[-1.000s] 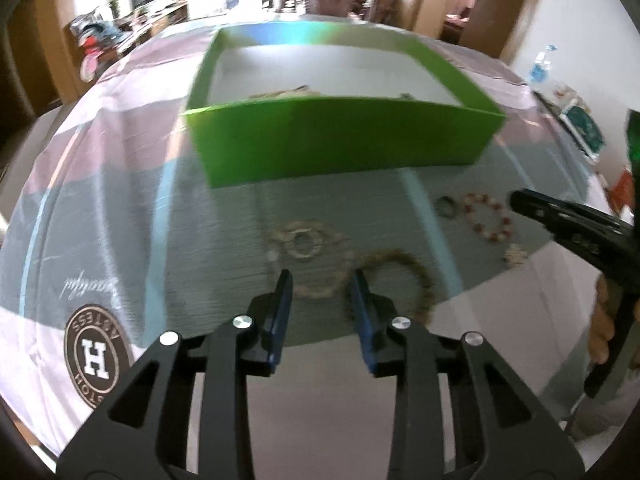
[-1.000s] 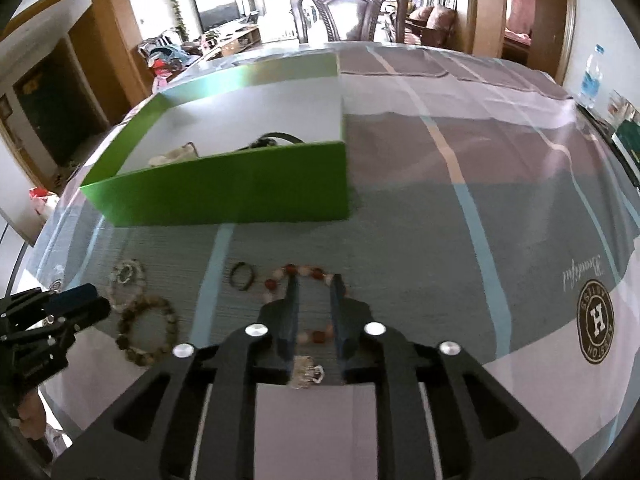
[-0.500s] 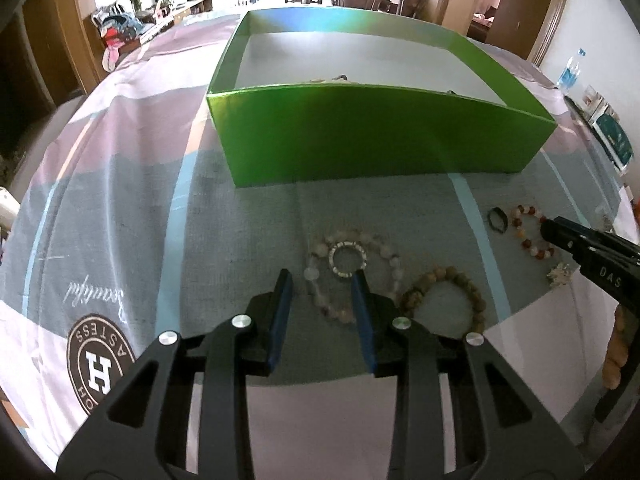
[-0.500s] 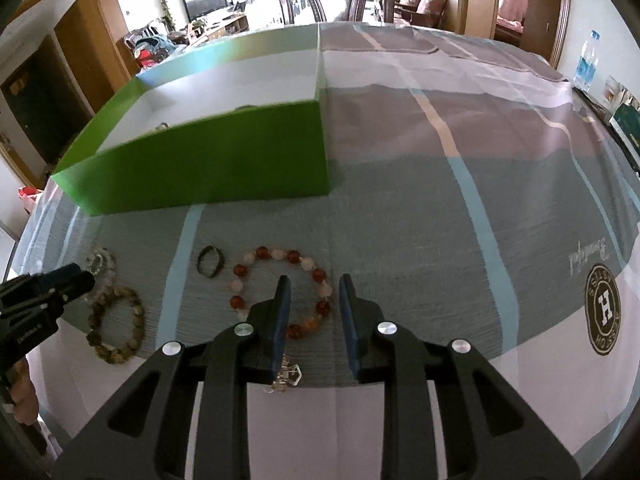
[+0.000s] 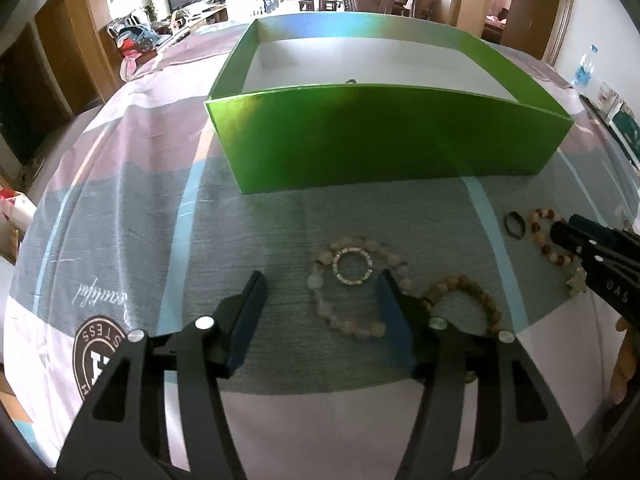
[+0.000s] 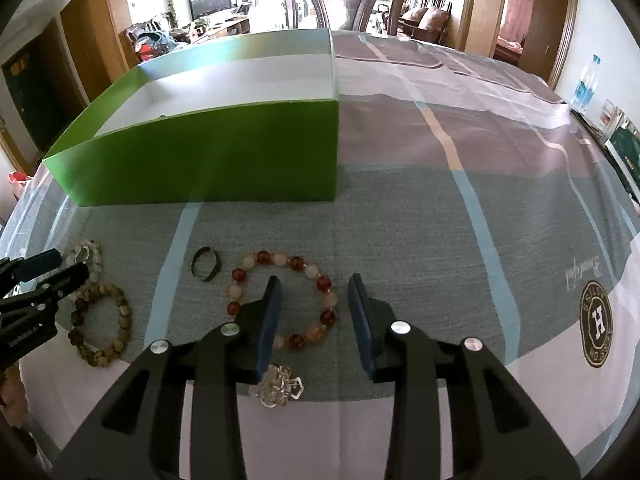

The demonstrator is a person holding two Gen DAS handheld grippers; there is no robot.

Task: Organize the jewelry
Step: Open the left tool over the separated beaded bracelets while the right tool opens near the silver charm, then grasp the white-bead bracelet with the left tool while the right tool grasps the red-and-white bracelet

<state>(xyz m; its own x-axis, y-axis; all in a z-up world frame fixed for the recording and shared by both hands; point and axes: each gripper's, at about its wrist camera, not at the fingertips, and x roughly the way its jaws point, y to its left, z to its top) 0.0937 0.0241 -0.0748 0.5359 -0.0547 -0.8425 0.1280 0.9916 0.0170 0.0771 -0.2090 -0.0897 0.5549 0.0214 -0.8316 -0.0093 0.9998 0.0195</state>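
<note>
A green box (image 5: 384, 136) stands on the table beyond the jewelry; it also shows in the right wrist view (image 6: 208, 160). My left gripper (image 5: 320, 284) is open, low over a pale bead bracelet (image 5: 348, 288) with a silver ring (image 5: 353, 267) inside it. A brown bead bracelet (image 5: 472, 296) lies to its right. My right gripper (image 6: 314, 286) is open over the right side of a red and pink bead bracelet (image 6: 280, 300). A dark ring (image 6: 206, 268) lies to its left, a silver charm (image 6: 278, 386) under the left finger.
The table wears a grey, pink and white cloth with a round logo (image 6: 598, 320). A water bottle (image 6: 584, 84) and booklets (image 6: 624, 152) stand at the right edge. A wooden chair (image 6: 344, 0) is behind the table. Something small lies inside the box (image 5: 352, 81).
Both grippers have opened wide from a narrow gap. Both have moved closer and lower toward the bracelets, the left over the pale one, the right over the red one.
</note>
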